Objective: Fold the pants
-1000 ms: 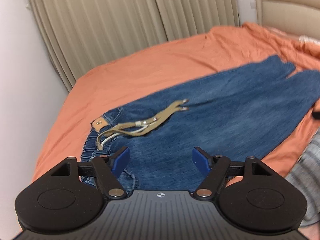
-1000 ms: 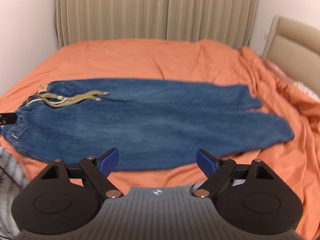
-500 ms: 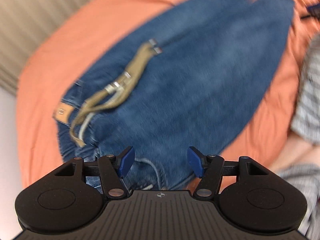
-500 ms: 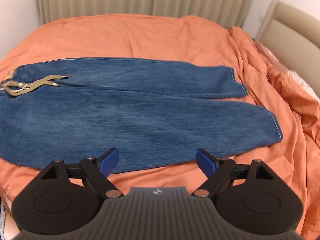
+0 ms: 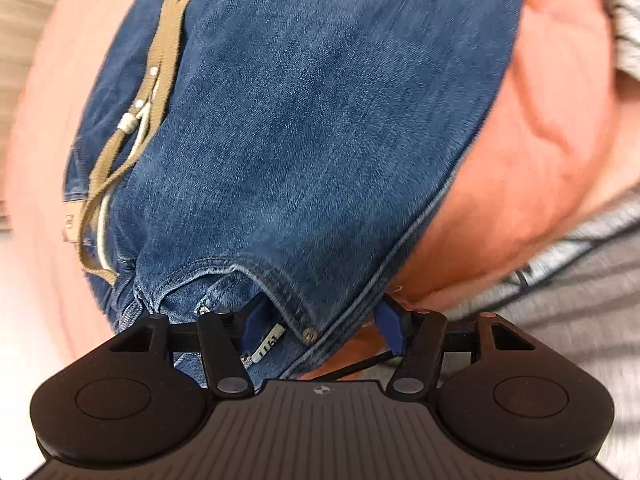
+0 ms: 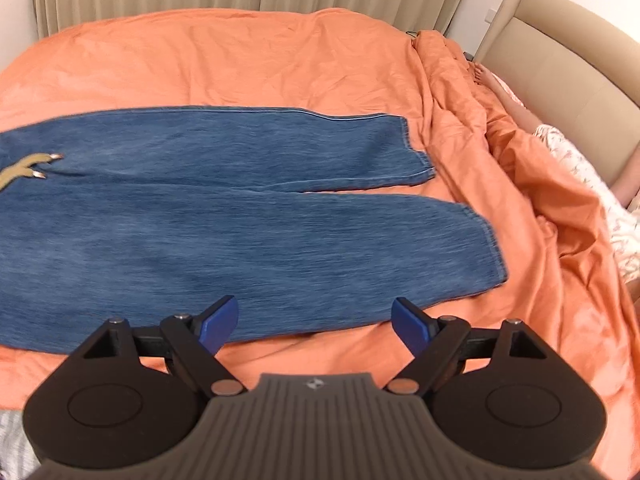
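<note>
Both grippers poised at the near edge of flat-lying jeans, nothing gripped yet.

The pants [image 6: 240, 216] lie spread on the orange bedspread [image 6: 280, 64], waist toward 9 o'clock and hems toward 3 o'clock in the right wrist view, a tan drawstring [image 5: 164, 68] trailing over the denim. The left gripper [image 5: 320, 324] sits wide open at the waistband corner, one blue finger [image 5: 254, 324] at the pocket mouth, the other off the side seam, probably straddling the edge to pinch it. The right gripper [image 6: 314, 320] hangs equally wide open, empty, over the near leg's edge, likely so both ends lift together.
</note>
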Demonstrator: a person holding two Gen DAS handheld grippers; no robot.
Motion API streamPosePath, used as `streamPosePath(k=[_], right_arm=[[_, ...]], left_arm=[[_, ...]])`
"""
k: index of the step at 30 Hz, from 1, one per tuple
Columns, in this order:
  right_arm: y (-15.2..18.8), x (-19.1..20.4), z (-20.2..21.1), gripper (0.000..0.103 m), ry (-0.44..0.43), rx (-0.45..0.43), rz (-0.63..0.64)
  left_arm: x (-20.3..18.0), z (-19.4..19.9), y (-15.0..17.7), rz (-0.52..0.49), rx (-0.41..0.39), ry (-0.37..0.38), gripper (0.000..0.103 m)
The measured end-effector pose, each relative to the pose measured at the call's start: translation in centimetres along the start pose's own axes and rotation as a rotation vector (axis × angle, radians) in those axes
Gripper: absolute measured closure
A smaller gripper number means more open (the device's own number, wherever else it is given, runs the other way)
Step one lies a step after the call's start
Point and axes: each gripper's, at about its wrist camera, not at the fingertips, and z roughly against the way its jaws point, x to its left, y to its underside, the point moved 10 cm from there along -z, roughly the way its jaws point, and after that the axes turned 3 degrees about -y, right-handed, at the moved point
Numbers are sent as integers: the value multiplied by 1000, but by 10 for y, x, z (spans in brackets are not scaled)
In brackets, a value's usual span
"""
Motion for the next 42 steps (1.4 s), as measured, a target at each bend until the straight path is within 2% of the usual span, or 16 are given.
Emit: streamPosePath(k=[1, 2, 3, 4, 7, 9, 11, 13, 17, 22, 25, 30, 35, 40, 42], right_arm=[[-1, -6, -1, 33, 3, 13, 10], [-1, -12, -2, 39, 2, 26, 19], [-2, -17, -3, 46, 1, 38, 31], [-2, -24, -4, 49, 6, 49, 43], [-1, -39, -8, 54, 19, 82, 112], [2, -47, -14, 59, 52, 115, 204], [5, -53, -23, 63, 89, 141, 305], [7, -56, -30, 66, 103, 140, 414], [11, -53, -47, 66, 134, 107, 653], [18, -48, -77, 65, 162, 130, 829], [27, -44, -95, 60, 164, 154, 927], [35, -42, -119, 44, 183, 155, 1042], [36, -47, -137, 44, 187, 149, 1065], [34, -54, -147, 44, 189, 138, 1052], [35, -58, -149, 47, 192, 133, 1046]], left_arm=[[-3, 0, 0, -9, 2, -46, 40], [-6, 2, -1, -27, -8, -99, 43], [-7, 5, -1, -34, -23, -151, 49], [-6, 8, -1, -24, -35, -199, 61], [-4, 21, -2, 13, -89, -288, 76], [0, 32, -3, 37, -143, -349, 81], [5, 41, -6, 87, -196, -371, 83], [16, 49, -8, 165, -240, -363, 84], [32, 61, -8, 333, -325, -304, 85], [61, 75, -8, 511, -388, -237, 85], [82, 81, -16, 585, -415, -226, 86], [111, 84, -28, 685, -435, -202, 86], [134, 79, -40, 765, -455, -193, 86], [149, 61, -56, 779, -449, -179, 86], [153, 56, -60, 787, -442, -170, 86]])
